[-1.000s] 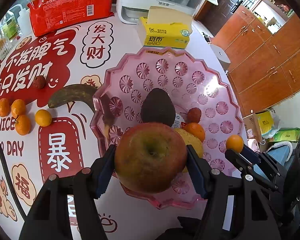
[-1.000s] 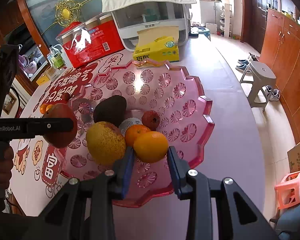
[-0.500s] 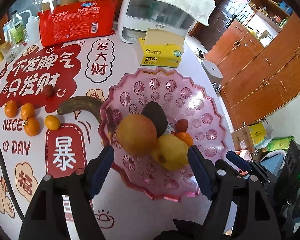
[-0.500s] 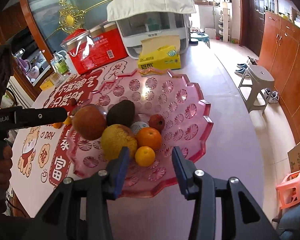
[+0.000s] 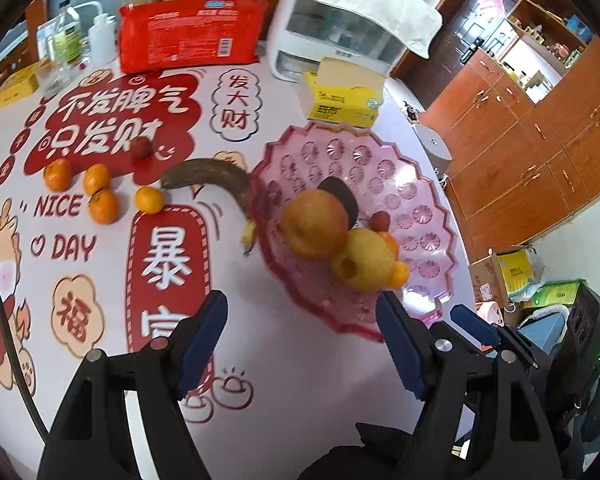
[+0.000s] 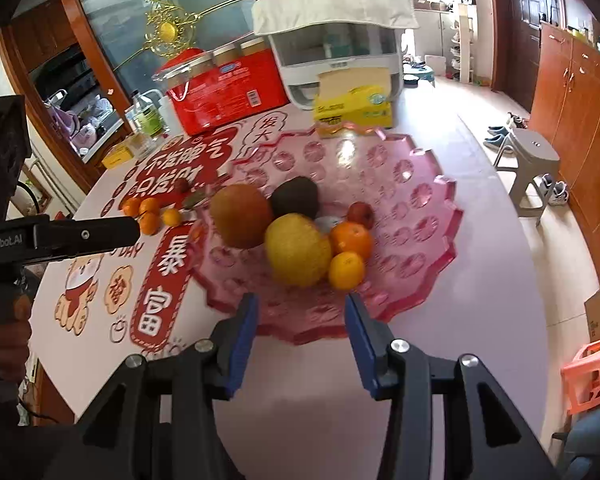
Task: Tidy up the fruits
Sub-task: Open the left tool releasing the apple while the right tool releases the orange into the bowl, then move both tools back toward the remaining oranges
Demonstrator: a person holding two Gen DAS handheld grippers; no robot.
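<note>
My left tongs (image 5: 300, 332) stand spread with nothing between the blue pads; the jaws have just been opening. Ahead of them and a little to their right sits the pink fruit dish (image 5: 432, 184). In it the apple (image 5: 314, 224) lies nearest my left pad's side, with the dark avocado (image 5: 340, 196) just behind it and the yellow pear (image 5: 364, 260) touching it on the right.

My right tongs (image 6: 300, 328) are also parted and empty, their jaws having just been opening too. Straight ahead of them, just past the near rim of the dish, the small orange (image 6: 346, 270) rests against the pear, with a larger orange (image 6: 352, 240) behind it and a small red fruit (image 6: 360, 214) further back.

Off to the left of my left tongs, well outside the dish, four mandarins (image 5: 100, 192) lie on the printed tablecloth (image 5: 172, 264); a browned banana (image 5: 216, 180) curves between them and the dish, its end at the rim. A yellow tissue box (image 5: 344, 100) stands just beyond the dish.
</note>
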